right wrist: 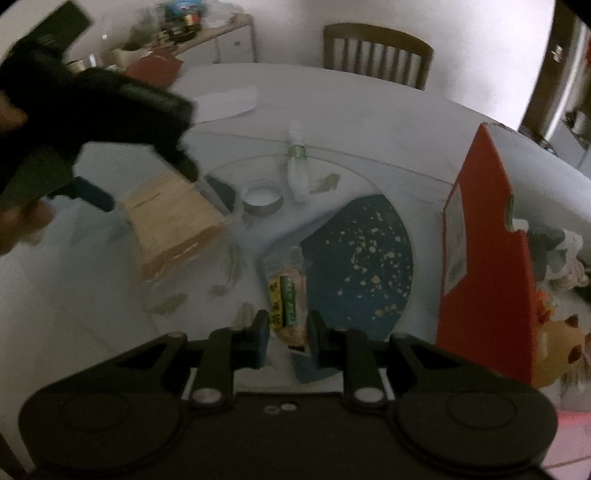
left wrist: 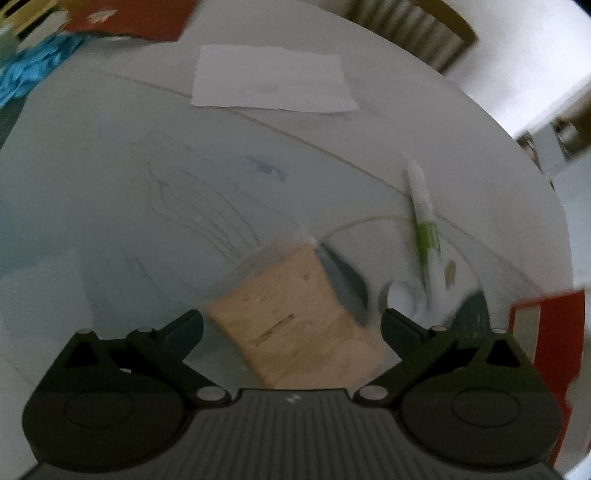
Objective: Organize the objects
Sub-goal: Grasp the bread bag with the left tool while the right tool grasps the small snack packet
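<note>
A clear box of tan sticks (left wrist: 295,314) lies on the white round table between the wide-open fingers of my left gripper (left wrist: 291,321); the fingers do not touch it. The box (right wrist: 173,221) and the left gripper (right wrist: 147,181) also show in the right wrist view. My right gripper (right wrist: 286,336) is shut on a clear snack packet (right wrist: 286,302) with a green and yellow label, held just above the table. A tape roll (left wrist: 404,295) (right wrist: 263,199) and a white and green bottle (left wrist: 424,221) (right wrist: 298,166) lie beyond the box.
A dark blue speckled plate (right wrist: 365,258) lies under the packet. A tall red box (right wrist: 484,251) (left wrist: 546,339) stands to the right, with a plush toy (right wrist: 561,343) behind it. A sheet of paper (left wrist: 273,79), a red card (left wrist: 133,18), blue cloth (left wrist: 33,66) and a chair (right wrist: 376,55) are farther off.
</note>
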`<state>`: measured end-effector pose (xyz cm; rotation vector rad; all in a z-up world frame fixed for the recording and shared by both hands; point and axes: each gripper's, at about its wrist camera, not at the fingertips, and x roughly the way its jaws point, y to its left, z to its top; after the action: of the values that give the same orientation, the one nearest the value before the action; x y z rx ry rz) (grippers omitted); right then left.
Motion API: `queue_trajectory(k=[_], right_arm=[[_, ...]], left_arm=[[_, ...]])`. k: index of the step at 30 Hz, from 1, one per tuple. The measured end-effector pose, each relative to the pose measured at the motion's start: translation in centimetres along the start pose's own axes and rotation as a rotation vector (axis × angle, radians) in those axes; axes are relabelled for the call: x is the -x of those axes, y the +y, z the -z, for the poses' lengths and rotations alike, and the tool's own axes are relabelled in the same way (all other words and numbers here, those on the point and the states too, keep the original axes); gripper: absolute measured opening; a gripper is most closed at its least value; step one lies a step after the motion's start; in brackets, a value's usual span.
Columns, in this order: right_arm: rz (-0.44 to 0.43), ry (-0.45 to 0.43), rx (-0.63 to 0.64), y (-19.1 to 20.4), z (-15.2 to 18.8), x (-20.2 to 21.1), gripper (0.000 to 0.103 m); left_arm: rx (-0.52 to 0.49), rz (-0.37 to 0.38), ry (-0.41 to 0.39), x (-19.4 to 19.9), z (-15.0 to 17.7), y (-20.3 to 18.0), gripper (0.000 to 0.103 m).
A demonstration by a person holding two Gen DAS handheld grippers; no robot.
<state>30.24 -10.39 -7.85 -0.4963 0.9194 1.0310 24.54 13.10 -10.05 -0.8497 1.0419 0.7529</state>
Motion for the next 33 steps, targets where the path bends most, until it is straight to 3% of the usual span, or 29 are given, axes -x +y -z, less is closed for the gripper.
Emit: queue_trajectory(k=[8, 15, 29, 33], right_arm=[[-0.028, 0.0, 0.034, -1.4, 0.8, 0.5, 0.021], [-0.037, 0.002, 0.031, -2.2, 0.9, 0.6, 0.021], [-0.029, -0.001, -0.056, -2.5, 0.5, 1.4, 0.021], [-0.032, -0.009, -0.094, -2.4, 0.3, 2.0, 0.021]], left_arm=[[0.036, -0.156, -0.034, -2.0, 1.1, -3.7, 0.103], [-0.029, -0.234, -0.023, -3.7, 1.9, -3.9, 0.103], [-0.37, -0.122, -0.088, -2.2, 4.0, 0.6, 0.102], [-0.453, -0.093, -0.116, -1.5, 4.7, 1.4, 0.094]])
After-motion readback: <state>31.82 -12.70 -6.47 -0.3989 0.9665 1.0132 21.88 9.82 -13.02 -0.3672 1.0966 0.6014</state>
